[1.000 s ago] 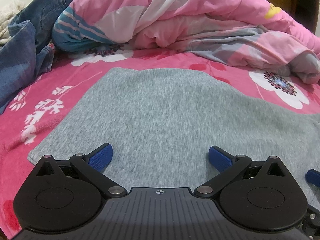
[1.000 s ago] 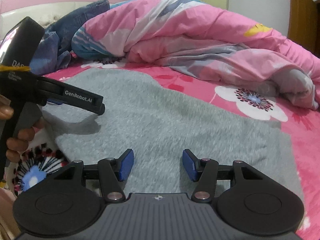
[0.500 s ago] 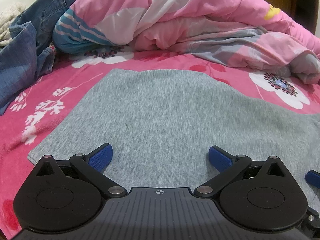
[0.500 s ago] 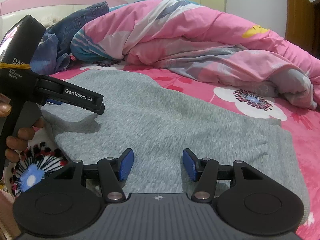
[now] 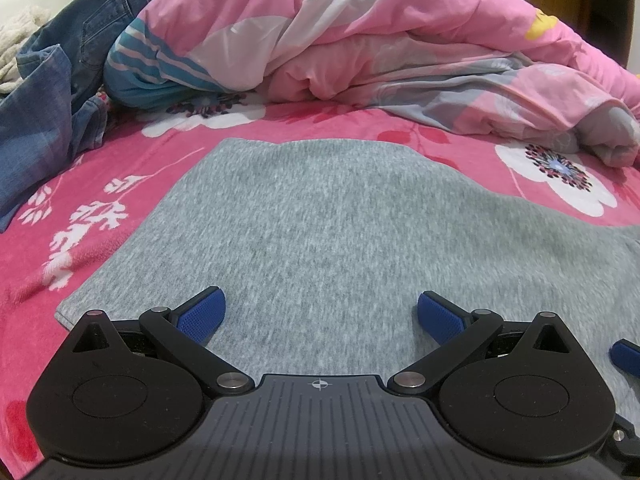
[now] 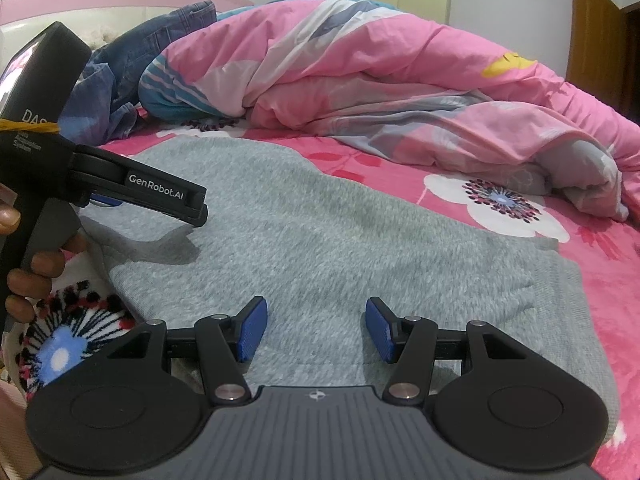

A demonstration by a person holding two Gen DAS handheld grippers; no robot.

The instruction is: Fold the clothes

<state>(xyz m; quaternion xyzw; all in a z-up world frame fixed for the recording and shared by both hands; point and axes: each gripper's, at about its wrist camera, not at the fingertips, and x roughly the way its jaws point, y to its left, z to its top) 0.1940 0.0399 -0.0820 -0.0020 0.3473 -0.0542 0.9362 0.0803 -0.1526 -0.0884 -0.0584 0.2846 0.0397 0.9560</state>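
Hovering over grey sweater [image 5: 328,232]; left gripper [image 5: 319,312] and right gripper [image 6: 316,328] both spread, empty; shallow pinch risks snagging one layer.

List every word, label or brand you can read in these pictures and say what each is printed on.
"GenRobot.AI": white print on the side of the left gripper, seen from the right wrist view.
"DAS": on that gripper's black body, cut off by a yellow band.
Small lines under "DAS": too small to read.
Nothing else carries text.

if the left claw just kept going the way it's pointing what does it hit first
Most likely the grey garment: the left claw is open, angled down over it with nothing between. Exact depth is hard to judge.
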